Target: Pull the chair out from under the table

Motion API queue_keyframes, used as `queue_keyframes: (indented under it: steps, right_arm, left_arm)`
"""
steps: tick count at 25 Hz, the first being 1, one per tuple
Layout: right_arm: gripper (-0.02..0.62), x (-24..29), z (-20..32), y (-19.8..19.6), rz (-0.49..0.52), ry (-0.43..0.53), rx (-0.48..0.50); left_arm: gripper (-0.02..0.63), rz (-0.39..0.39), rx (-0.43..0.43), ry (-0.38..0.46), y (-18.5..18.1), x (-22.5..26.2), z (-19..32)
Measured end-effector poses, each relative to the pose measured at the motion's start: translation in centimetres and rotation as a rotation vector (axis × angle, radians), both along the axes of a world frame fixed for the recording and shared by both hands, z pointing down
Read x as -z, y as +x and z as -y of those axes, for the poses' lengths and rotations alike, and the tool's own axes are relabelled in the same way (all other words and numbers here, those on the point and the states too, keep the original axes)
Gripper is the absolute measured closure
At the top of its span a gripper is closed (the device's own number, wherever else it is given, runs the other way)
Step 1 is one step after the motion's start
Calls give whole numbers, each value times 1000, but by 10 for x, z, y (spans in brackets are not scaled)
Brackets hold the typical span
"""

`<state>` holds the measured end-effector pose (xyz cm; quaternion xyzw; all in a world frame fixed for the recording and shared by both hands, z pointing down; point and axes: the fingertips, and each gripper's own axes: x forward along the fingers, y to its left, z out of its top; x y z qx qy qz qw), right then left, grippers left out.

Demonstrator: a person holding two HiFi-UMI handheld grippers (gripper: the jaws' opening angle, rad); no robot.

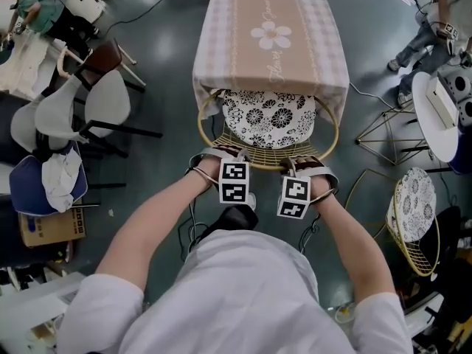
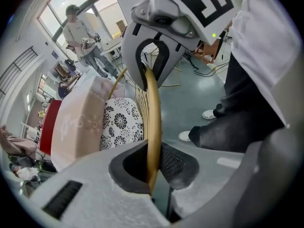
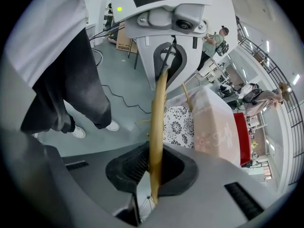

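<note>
Left gripper (image 2: pixel 152 167) and right gripper (image 3: pixel 154 167) are each clamping their pads on the golden wire rim (image 1: pixel 269 167) of the chair (image 1: pixel 269 150) back, side by side. The chair, with a floral cushion (image 1: pixel 269 116), is sitting partly tucked under the cloth-covered surface (image 1: pixel 269 65), directly ahead of the person.

Head view steeply down; gripper views close along jaws; all share chair (image 1: pixel 267 153).
</note>
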<state>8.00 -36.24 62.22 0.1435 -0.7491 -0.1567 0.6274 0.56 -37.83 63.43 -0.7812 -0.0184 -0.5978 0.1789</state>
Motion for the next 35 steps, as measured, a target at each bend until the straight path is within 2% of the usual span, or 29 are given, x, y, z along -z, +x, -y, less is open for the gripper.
queue_keyframes:
  steps: [8,35]
  right_arm:
    - [563,1,-16,1,-4,-32,15]
    - [565,0,-94,-8,22,-24,46]
  left_arm:
    - [575,0,10,-26,0,0,-21]
    - [575,16,50,-3,-8,-3,-96]
